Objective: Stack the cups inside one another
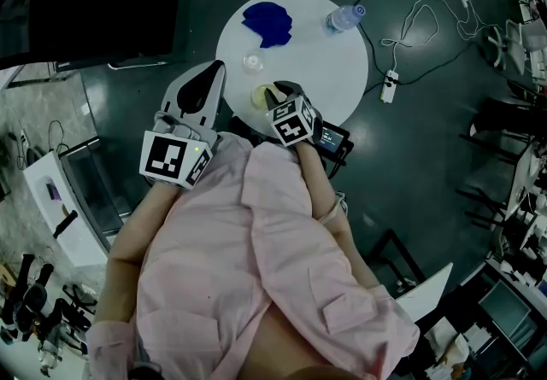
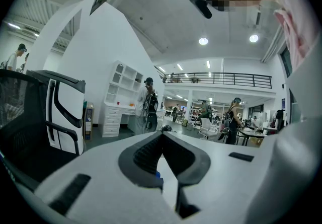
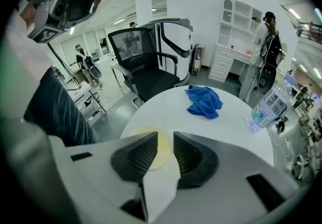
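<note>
Overhead, in the head view, the round white table [image 1: 316, 62] fills the upper middle of the frame, with a crumpled blue cloth [image 1: 267, 24] and a water bottle [image 1: 344, 18] lying on its side toward its far edge. Two cups stand apart on it: a small clear cup [image 1: 253, 62] near the table's centre and a yellowish cup [image 1: 259, 96] just below it in the frame, at the near edge. Both show a round outline from above, so I judge them upright, mouths up and long axes vertical. The right gripper [image 1: 275, 96] tilts steeply down with its tips at the yellowish cup's right rim, while the left gripper [image 1: 215, 75] hangs off the table's left edge, further from both cups. The clear cup lies just up-frame of the right gripper's tips, so stacking turns on that short line between the two cups, and the right hand is the nearer one. Next, the left gripper view looks level across the room; the left gripper [image 2: 162, 135] has its jaws pressed together at the tips, with nothing between them. Last, in the right gripper view the right gripper [image 3: 165, 140] has its jaws a narrow gap apart, released, and the yellowish cup [image 3: 160, 153] sits just beyond them, mostly behind the left jaw, its right rim showing in the gap, not pinched as far as I can see. No clear cup can be made out there.
</note>
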Tool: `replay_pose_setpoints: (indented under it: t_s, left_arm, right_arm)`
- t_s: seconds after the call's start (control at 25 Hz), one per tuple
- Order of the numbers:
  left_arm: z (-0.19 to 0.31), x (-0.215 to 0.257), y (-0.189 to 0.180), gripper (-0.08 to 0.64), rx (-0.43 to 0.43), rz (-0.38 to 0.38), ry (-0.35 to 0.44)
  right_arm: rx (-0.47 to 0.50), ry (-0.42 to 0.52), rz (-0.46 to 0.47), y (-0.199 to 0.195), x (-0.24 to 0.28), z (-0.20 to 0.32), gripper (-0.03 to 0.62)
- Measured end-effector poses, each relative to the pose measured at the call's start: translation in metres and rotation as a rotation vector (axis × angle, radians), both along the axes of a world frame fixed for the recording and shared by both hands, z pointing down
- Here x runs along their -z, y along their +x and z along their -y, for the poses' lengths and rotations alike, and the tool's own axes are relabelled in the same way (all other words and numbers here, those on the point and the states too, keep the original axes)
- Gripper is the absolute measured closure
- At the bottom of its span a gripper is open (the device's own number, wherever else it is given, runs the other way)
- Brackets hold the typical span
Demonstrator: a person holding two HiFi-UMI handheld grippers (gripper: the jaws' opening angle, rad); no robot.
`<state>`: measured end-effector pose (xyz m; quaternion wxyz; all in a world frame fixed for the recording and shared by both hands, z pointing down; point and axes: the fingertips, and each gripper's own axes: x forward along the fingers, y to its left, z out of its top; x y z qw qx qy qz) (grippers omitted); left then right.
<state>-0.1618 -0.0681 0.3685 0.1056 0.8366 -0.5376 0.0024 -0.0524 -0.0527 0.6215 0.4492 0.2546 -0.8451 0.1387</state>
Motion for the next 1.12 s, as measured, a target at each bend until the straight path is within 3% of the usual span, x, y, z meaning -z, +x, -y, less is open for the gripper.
replay_pose_setpoints:
  t_s: [0.08,0.36,1.12]
  left_arm:
    - [0.0,0.0,0.001,0.551,-0.001,0.001,0.001]
    - [-0.002,0.0,0.001,0.551,-0.004,0.003,0.0]
    - [-0.004,0.002,0.005,0.551,-0.027,0.011,-0.006]
  right_arm:
    - [-0.004,-0.005,0.005,0.0,0.0,0.0,0.493]
    - [-0.026,0.005,0.013,0.002,0.003,0.001,0.462]
    - [-0.114,0.062,0.07,0.008,0.027,0.01,0.463]
